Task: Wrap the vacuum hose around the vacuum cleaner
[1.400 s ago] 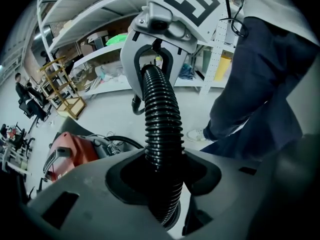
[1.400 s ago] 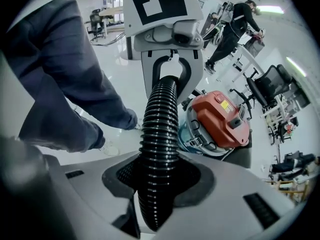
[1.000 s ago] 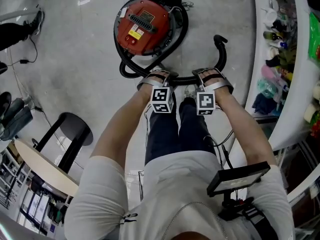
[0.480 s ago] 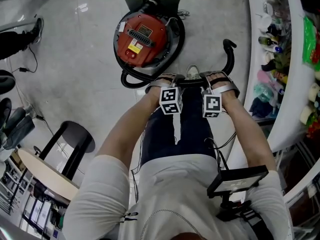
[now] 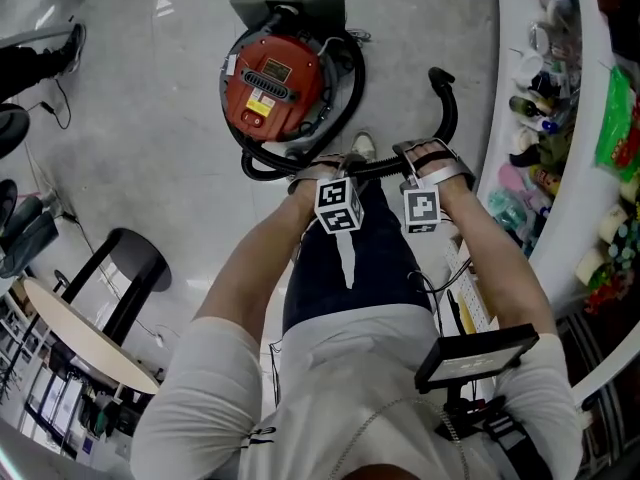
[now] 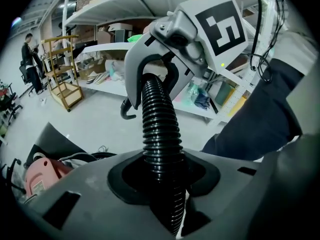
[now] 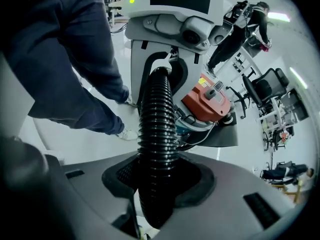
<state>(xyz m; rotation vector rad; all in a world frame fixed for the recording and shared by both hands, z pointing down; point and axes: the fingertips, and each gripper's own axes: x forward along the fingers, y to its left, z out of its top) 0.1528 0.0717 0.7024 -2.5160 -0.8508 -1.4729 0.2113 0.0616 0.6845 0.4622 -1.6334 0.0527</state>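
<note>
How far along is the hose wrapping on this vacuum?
Done: the hose already curves partway round the vacuum cleaner. In hand: left gripper, jaws just closing, and right gripper both clamp it. Left: the curved handle end sticks out, not yet wound.

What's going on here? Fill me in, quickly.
A person holds a gripper in each hand. The left gripper has just been closing its jaws on the black vacuum hose; the right gripper is clamped on it alongside. The hose already loops partway round the red vacuum cleaner on the floor; its curved end sticks out unwrapped.
</note>
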